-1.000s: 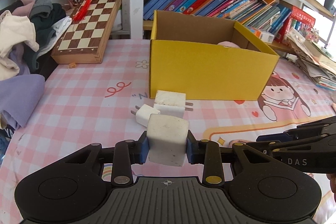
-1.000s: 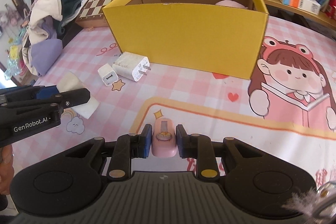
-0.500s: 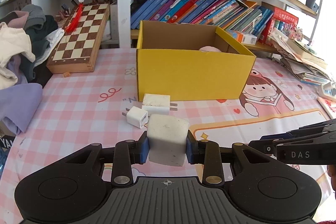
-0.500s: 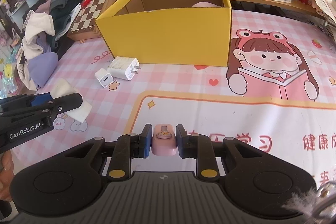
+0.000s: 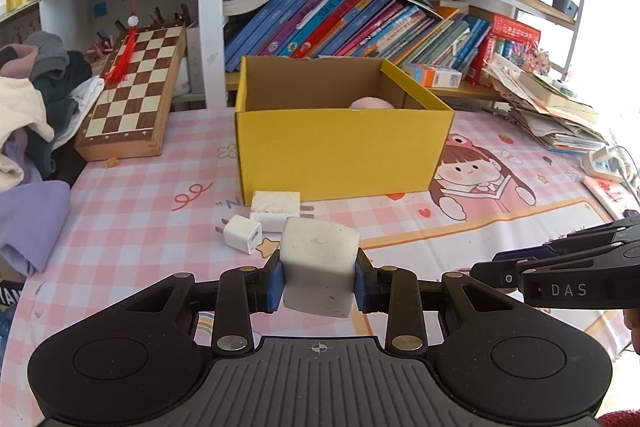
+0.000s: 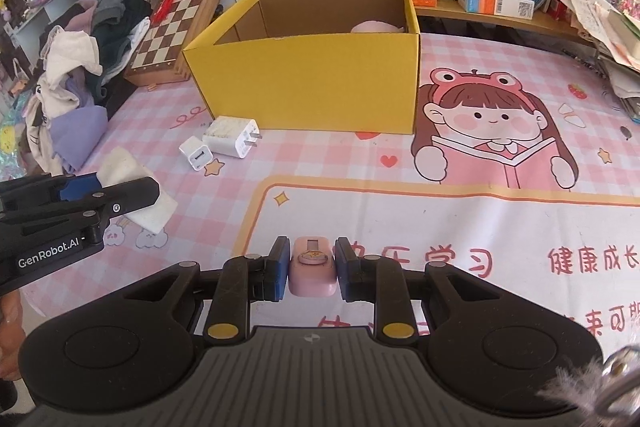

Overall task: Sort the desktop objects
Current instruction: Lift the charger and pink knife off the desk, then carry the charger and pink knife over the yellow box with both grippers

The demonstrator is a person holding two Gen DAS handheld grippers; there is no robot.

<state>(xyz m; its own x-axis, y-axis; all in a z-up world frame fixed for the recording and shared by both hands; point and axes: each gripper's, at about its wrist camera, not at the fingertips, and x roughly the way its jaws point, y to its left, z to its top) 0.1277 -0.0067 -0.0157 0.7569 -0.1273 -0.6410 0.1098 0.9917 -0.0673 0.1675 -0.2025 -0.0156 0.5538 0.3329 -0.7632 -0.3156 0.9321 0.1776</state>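
Here, the left gripper (image 5: 319, 277) pinches a white block (image 5: 318, 269) while the right gripper (image 6: 311, 270) clamps a pink gadget (image 6: 312, 266) (yellow box (image 6: 312, 79) beyond).

Both fisheye views sat low behind their tools, looking forward over the desk (image 5: 120, 195) toward the bookshelf. The left view faced the yellow box (image 5: 340, 151) head-on; the right view looked from farther right, slightly higher. Both shared the box and two chargers (image 6: 224, 141).
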